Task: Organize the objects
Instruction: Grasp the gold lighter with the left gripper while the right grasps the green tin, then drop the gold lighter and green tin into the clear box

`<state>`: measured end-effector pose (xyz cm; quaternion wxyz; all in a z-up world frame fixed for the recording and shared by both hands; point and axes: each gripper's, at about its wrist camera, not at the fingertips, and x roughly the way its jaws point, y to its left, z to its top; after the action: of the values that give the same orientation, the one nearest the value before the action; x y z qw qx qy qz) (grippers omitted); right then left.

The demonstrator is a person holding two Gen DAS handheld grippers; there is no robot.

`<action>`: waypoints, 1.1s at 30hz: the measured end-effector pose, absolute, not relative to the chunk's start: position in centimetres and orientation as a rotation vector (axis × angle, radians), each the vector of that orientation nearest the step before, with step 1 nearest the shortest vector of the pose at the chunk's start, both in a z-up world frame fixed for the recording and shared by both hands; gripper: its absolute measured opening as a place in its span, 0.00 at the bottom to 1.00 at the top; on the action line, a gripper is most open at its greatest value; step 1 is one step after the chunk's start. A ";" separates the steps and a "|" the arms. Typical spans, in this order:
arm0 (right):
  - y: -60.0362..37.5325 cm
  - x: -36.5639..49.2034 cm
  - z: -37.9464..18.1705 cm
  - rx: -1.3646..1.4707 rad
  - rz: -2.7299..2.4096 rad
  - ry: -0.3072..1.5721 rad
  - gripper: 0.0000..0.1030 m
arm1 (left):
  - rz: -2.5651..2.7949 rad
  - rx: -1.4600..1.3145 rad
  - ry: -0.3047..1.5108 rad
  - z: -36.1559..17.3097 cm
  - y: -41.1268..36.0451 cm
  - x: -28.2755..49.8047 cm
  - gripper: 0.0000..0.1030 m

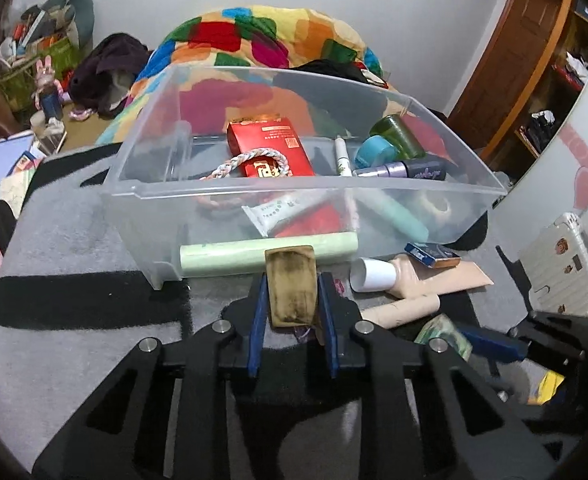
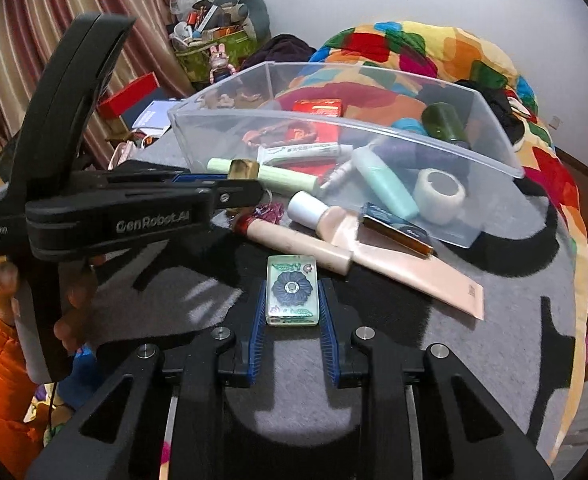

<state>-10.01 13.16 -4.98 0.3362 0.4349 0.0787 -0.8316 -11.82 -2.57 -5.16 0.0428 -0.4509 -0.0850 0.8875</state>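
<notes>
My left gripper [image 1: 292,280] is shut on a small amber-brown block [image 1: 292,300], just in front of the clear plastic bin [image 1: 294,192]. The bin holds a red box [image 1: 272,148], a braided cord, tubes, a tape roll and bottles. In the right wrist view my right gripper [image 2: 293,286] is shut on a pale green case with a blue flower [image 2: 292,296], low over the grey and black rug [image 2: 494,352]. The left gripper [image 2: 246,188] shows side-on there, with the amber block [image 2: 244,169] at the bin's near wall.
On the rug beside the bin lie a beige tube with a white cap [image 2: 374,256], a beige stick with a red end [image 2: 294,244] and a small blue and orange box [image 2: 398,228]. A colourful quilt [image 2: 434,52] lies behind. A hand [image 2: 2,280] grips the left handle.
</notes>
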 end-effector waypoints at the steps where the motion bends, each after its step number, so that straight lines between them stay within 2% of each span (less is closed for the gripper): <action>1: 13.4 -10.0 -4.8 1.129 -2.176 0.197 0.22 | 2.716 -1.373 -0.253 -5.1 -2.5 -11.6 0.23; 9: 14.1 -10.4 -2.8 1.079 -2.228 0.177 0.22 | 2.729 -1.290 -0.247 -3.5 -2.1 -9.8 0.23; 22: 13.5 -11.2 1.8 0.939 -2.315 0.173 0.22 | 2.832 -1.059 -0.254 2.6 -2.9 -8.8 0.23; 33: 12.5 -15.3 2.6 0.970 -2.378 0.088 0.22 | 2.870 -1.039 -0.274 3.6 -4.5 -10.8 0.23</action>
<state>-15.28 12.49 2.61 0.2819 0.3621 0.0330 -0.8879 -10.83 -4.48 3.59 0.0384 -0.3387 -0.0893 0.9359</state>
